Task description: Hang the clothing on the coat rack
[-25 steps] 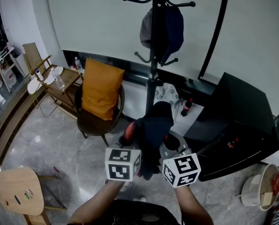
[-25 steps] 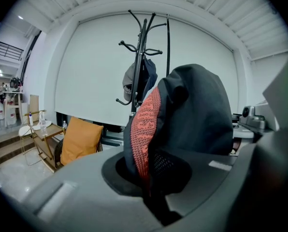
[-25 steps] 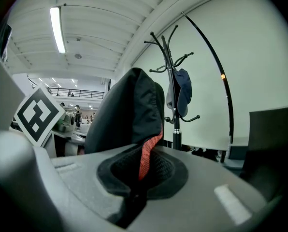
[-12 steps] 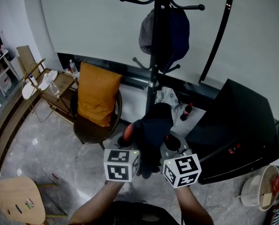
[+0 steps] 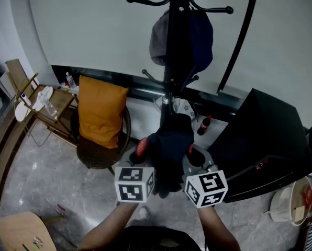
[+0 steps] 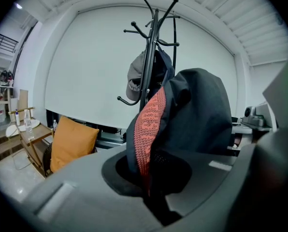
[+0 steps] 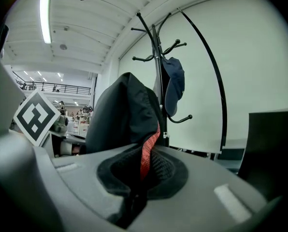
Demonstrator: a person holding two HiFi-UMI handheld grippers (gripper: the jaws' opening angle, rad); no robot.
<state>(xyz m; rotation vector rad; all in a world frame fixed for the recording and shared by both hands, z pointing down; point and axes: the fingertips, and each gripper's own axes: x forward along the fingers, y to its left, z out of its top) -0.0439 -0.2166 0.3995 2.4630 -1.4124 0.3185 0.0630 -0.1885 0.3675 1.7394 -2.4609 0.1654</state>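
A dark navy garment with a red-orange knitted collar (image 5: 169,145) hangs bunched between my two grippers. My left gripper (image 5: 145,163) is shut on its collar edge (image 6: 151,129). My right gripper (image 5: 190,163) is shut on the other side, where the red trim (image 7: 146,153) runs into the jaws. The black coat rack (image 5: 173,61) stands straight ahead, a little beyond the garment. A grey cap (image 5: 157,38) and a dark blue piece (image 5: 200,33) hang on its upper hooks. The rack's lower hooks (image 5: 148,76) are bare.
A dark wicker chair with an orange cushion (image 5: 100,110) stands left of the rack. A wooden side table with bottles (image 5: 41,101) is further left. A black cabinet (image 5: 266,140) fills the right. A red-capped cola bottle (image 5: 201,124) sits by the rack's base.
The view has crept closer to the coat rack and shifted right; chair and side table slid left. Both grippers keep their hold on the garment.
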